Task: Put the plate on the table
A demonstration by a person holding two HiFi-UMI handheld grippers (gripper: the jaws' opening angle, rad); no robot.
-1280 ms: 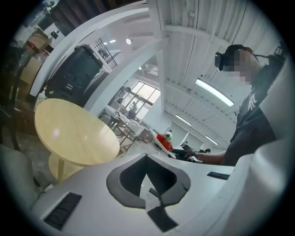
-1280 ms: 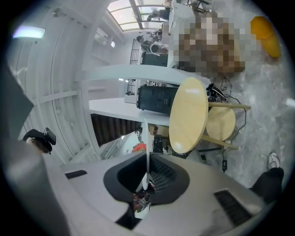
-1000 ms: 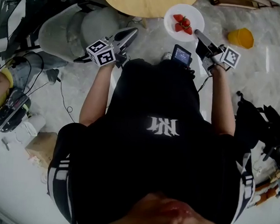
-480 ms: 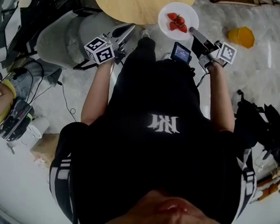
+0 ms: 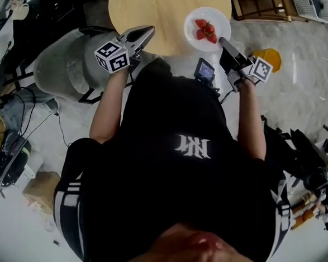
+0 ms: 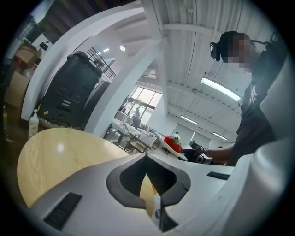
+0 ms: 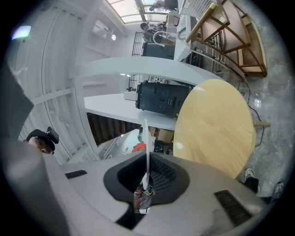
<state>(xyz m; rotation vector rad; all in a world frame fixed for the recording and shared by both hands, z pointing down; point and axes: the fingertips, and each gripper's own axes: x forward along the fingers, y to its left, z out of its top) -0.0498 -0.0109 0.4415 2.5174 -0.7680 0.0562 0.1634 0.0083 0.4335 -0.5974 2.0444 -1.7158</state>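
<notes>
Head view, looking steeply down: a round wooden table [image 5: 155,12] is seen at the top, and a white plate [image 5: 221,21] carrying strawberries [image 5: 205,31] is seen over its right edge, partly over the wood and partly over the pale floor [image 5: 304,48]. The plate's near rim is clamped in the right gripper [image 5: 221,42], whose marker cube [image 5: 262,69] is seen just behind it. In the right gripper view the plate is seen edge-on as a thin white line [image 7: 146,133] standing between the two dark pads [image 7: 163,175], which are pressed narrowly against it, with the tabletop [image 7: 216,124] lying off to the right. Whether the plate's underside touches the tabletop cannot be told from any view. The left gripper [image 5: 148,32] is held over the table's near edge, well apart from the plate; in the left gripper view its jaws are seen brought together at the tips, with nothing between them and only the wood [image 6: 60,152] visible beyond. From there the plate [image 6: 182,156] is seen tilted past the table's far side, with the red fruit [image 6: 173,144] on it. A small dark device with a lit screen [image 5: 205,70] is seen near the right gripper, an orange object [image 5: 268,55] on the floor to the right, and a grey seat [image 5: 62,64] to the left of the table.
</notes>
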